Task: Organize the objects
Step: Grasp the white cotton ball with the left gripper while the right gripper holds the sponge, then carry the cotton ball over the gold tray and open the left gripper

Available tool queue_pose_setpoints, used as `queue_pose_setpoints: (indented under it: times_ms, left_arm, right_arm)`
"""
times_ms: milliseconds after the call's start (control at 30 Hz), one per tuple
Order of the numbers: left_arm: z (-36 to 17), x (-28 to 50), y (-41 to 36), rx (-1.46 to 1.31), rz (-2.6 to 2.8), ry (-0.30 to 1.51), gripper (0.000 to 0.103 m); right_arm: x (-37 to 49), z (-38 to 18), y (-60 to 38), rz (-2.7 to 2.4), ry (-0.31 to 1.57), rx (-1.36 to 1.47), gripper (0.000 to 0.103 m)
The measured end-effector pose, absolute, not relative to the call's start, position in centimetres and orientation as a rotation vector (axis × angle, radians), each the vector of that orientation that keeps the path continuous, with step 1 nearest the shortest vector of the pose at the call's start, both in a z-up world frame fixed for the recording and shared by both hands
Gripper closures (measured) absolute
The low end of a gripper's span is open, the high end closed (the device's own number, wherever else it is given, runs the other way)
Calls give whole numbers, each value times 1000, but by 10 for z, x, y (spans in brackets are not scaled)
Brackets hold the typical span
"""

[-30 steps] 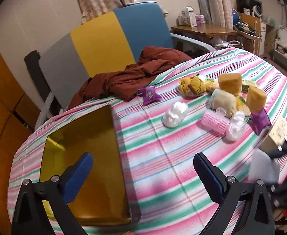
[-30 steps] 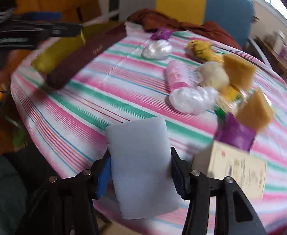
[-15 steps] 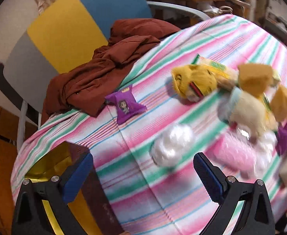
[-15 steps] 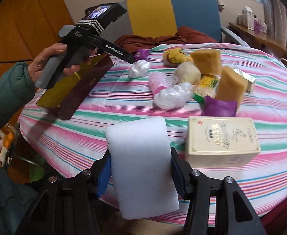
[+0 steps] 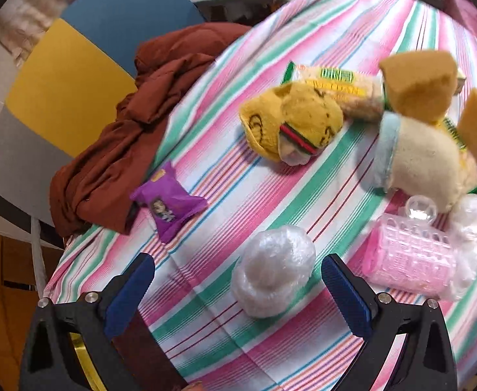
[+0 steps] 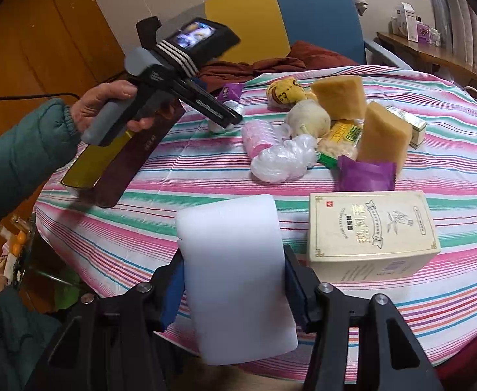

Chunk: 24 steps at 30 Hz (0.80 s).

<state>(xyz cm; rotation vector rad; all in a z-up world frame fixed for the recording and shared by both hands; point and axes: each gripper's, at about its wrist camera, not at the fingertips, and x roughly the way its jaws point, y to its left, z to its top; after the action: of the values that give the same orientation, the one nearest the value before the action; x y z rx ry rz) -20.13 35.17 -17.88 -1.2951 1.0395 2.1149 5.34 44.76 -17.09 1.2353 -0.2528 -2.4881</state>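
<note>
My left gripper (image 5: 238,262) is open above the striped tablecloth (image 5: 225,332). A crumpled clear plastic wad (image 5: 272,270) lies between its blue pads (image 5: 131,293), nearer the right one, and neither pad touches it. In the right wrist view a hand holds the left gripper (image 6: 225,114) tilted down over the plastic wad (image 6: 219,127). My right gripper (image 6: 233,277) is shut on a white foam block (image 6: 235,260) at the near table edge. A gold tray (image 6: 105,159) with a dark maroon rim sits at the table's left.
Beyond the left gripper lie a purple snack packet (image 5: 170,205), a yellow plush (image 5: 290,123), a cream plush (image 5: 424,166), tan sponges (image 5: 417,84) and a pink hair roller (image 5: 408,257). A cream box (image 6: 368,234) stands right of the foam. A brown garment (image 5: 124,150) drapes a chair (image 5: 69,88).
The left gripper has swung from over the gold tray to the right and down, and now straddles the plastic wad. The right gripper has rolled slightly in place with the foam block.
</note>
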Motion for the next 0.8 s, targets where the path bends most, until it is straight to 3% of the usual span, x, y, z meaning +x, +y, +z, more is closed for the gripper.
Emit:
queue_pose_setpoints:
  times_ms: [167, 233, 267, 333, 367, 567, 800]
  left_arm:
    - [-197, -206, 353, -1306, 2092, 1087, 0]
    - [-194, -208, 350, -1300, 2111, 1049, 5]
    - [-193, -210, 347, -1315, 2111, 1026, 15]
    - [-191, -215, 343, -1360, 2102, 944, 44]
    - [-190, -218, 342, -1395, 2108, 910, 70]
    - [-188, -204, 341, -1354, 2170, 1019, 71]
    - [-112, -163, 284, -1219, 2390, 850, 70]
  right_arm:
    - [55, -167, 449, -2499, -264, 1225, 48]
    - [55, -167, 449, -2500, -276, 1222, 48]
    - [56, -167, 449, -2502, -284, 1219, 48]
    - [56, -166, 447, -2506, -288, 1210, 48]
    - [56, -165, 446, -2508, -292, 1207, 48]
    - [59, -156, 440, -2523, -291, 1186, 48]
    - [68, -141, 428, -2532, -264, 1148, 48]
